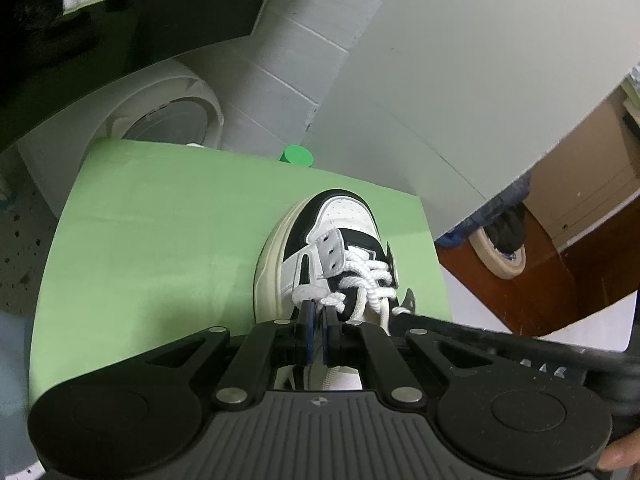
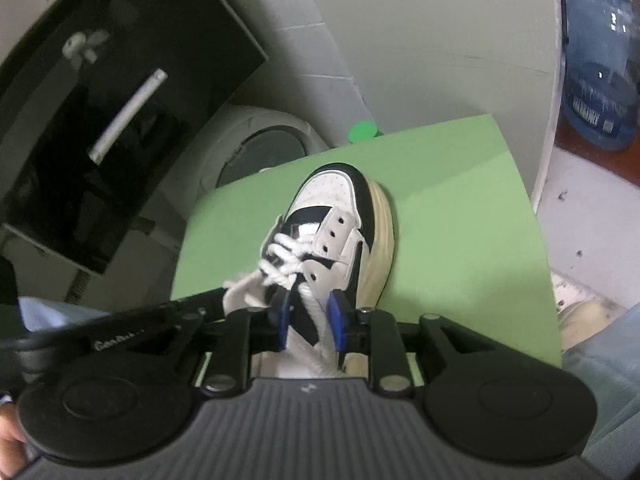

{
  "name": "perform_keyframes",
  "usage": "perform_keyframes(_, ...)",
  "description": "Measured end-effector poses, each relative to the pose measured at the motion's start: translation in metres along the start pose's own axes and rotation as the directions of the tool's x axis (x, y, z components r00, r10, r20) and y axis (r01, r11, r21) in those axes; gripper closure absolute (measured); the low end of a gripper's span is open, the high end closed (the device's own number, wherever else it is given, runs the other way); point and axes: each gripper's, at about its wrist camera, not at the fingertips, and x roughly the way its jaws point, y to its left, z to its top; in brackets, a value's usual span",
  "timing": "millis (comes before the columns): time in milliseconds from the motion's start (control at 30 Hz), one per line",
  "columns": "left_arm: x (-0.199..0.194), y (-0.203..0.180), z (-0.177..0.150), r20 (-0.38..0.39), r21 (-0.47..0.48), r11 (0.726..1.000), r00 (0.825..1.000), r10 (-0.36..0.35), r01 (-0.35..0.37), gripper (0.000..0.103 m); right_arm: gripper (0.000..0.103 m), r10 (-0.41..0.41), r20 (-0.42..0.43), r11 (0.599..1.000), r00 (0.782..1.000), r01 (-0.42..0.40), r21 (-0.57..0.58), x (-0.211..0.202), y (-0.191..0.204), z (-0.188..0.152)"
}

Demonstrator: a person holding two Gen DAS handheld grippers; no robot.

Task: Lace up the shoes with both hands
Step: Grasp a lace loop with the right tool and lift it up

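As both grippers tilt down, the left gripper point(image 1: 318, 312) pinches the lace point(image 1: 370, 276).

There was one black-and-white shoe point(image 1: 332, 248) with one white lace point(image 1: 368, 276), one green mat point(image 1: 160, 240), one green cap point(image 1: 297, 155), two grippers, and one water bottle point(image 2: 600, 80).

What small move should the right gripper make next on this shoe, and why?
Probably close the right gripper on the white lace lying between its blue pads, which stand apart without pressing it. The left gripper is already shut at the lace crossing on the shoe.
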Motion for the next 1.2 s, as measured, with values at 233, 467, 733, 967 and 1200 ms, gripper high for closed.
perform_keyframes(233, -0.014, 0.001, 0.004, 0.071, -0.009, 1.0, 0.997, -0.011, 0.011, 0.1, 0.077, 0.001, -0.004, 1.0, 1.0, -0.001, 0.005, 0.0, -0.004, -0.002)
perform_keyframes(467, -0.043, -0.005, 0.013, 0.195, 0.046, 0.999, 0.981, -0.003, -0.006, 0.1, 0.076, -0.021, -0.019, 1.0, 1.0, 0.021, -0.011, 0.006, -0.003, -0.003)
perform_keyframes(733, -0.118, -0.007, 0.045, 0.417, 0.067, 0.998, 0.908, -0.036, 0.008, 0.1, 0.073, -0.003, -0.005, 1.0, 1.0, 0.003, 0.014, 0.005, -0.006, -0.002)
perform_keyframes(967, -0.152, -0.027, 0.063, 0.471, 0.163, 0.986, 0.877, -0.095, 0.019, 0.1, 0.07, 0.044, 0.022, 0.993, 0.999, -0.046, 0.109, -0.013, -0.017, -0.003)
perform_keyframes(1200, -0.156, -0.054, 0.063, 0.46, 0.249, 0.968, 0.874, -0.156, 0.042, 0.1, 0.041, 0.075, -0.068, 0.993, 0.995, -0.081, -0.085, -0.008, 0.021, -0.014)
